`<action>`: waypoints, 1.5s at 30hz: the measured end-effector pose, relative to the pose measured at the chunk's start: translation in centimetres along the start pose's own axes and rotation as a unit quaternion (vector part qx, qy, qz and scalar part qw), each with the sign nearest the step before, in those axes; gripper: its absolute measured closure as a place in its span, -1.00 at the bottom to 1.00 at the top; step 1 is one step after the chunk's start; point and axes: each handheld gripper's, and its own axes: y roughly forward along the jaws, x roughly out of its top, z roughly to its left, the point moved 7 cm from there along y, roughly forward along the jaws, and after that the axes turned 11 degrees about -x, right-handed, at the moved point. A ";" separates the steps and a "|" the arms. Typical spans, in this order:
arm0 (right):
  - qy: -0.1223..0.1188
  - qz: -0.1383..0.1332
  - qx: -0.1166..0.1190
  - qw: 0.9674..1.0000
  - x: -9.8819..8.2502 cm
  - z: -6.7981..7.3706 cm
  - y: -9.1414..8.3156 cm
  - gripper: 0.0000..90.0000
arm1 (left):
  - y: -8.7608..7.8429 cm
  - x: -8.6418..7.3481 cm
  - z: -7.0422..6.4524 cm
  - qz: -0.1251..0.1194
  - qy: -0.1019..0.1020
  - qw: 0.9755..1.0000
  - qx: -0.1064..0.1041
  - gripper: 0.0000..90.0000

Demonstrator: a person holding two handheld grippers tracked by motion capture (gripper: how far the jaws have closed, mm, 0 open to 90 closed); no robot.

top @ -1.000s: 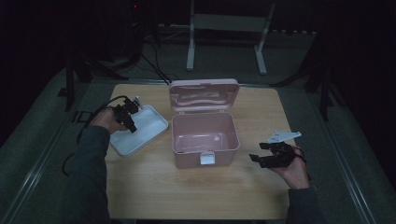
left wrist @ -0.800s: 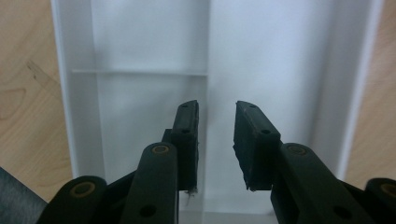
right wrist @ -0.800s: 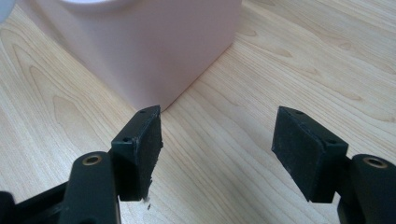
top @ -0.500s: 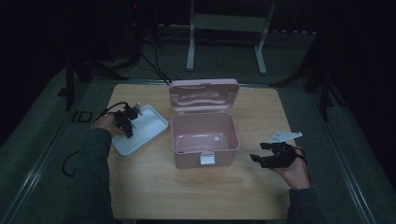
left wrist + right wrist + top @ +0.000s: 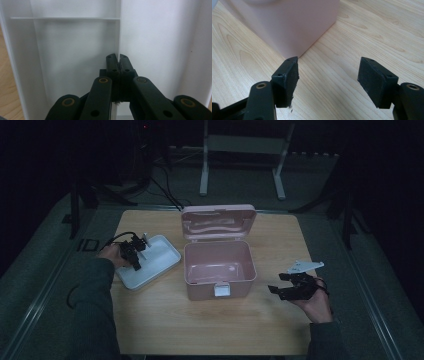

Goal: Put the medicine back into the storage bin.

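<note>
Gripping the white divided tray by its thin partition wall, your left gripper has just closed its jaws tight on that wall. The tray sits on the table, just left of the open pink box. Lifting it into the empty box is probably what remains. Your right gripper hovers open beside the box, holding nothing.

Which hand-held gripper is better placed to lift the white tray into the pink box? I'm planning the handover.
Left. The left hand-held gripper is shut on the white tray's divider wall. The right hand-held gripper is open beside the pink box, holding nothing.
</note>
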 end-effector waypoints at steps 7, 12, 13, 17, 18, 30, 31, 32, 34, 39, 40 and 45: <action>-0.002 0.001 -0.001 1.000 0.0 0.1 0.1 -0.28 | -0.5 -0.5 -0.8 0.003 0.026 1.000 0.006 0.99; -0.004 0.003 0.000 1.000 0.0 0.2 0.2 -0.28 | -1.4 -0.8 -1.2 -0.002 0.033 0.999 0.006 0.99; -0.004 0.004 0.000 1.000 0.0 0.2 0.2 -0.28 | -1.7 -0.9 -1.3 -0.006 0.035 0.999 0.008 0.99; -0.004 0.004 0.001 1.000 -0.1 0.2 0.2 -0.28 | -3.3 -1.3 -2.0 -0.018 0.050 0.998 0.015 0.99; -0.004 0.005 0.001 1.000 -0.1 0.2 0.2 -0.28 | -4.0 -1.5 -2.7 -0.026 0.063 0.998 0.013 0.99; -0.004 0.006 0.001 1.000 -0.1 0.3 0.4 -0.28 | -8.7 -3.7 -5.4 -0.057 0.100 0.993 0.021 0.98; -0.004 0.007 0.000 1.000 -0.1 0.3 0.4 -0.28 | -9.0 -3.9 -5.6 -0.059 0.100 0.993 0.021 0.98; -0.004 0.007 0.000 1.000 -0.1 0.3 0.4 -0.28 | -9.3 -4.1 -5.8 -0.063 0.102 0.993 0.023 0.98; -0.005 0.008 0.000 1.000 -0.1 0.3 0.4 -0.28 | -10.0 -4.6 -6.5 -0.065 0.112 0.991 0.023 0.98; -0.006 0.008 -0.001 1.000 -0.1 0.4 0.4 -0.28 | -11.1 -5.2 -8.0 -0.066 0.130 0.989 0.029 0.98; -0.005 0.008 -0.001 1.000 -0.1 0.4 0.4 -0.28 | -11.3 -5.3 -8.4 -0.068 0.135 0.988 0.025 0.99; -0.005 0.008 -0.002 1.000 -0.1 0.4 0.4 -0.28 | -12.0 -5.3 -10.1 -0.066 0.160 0.985 0.020 0.99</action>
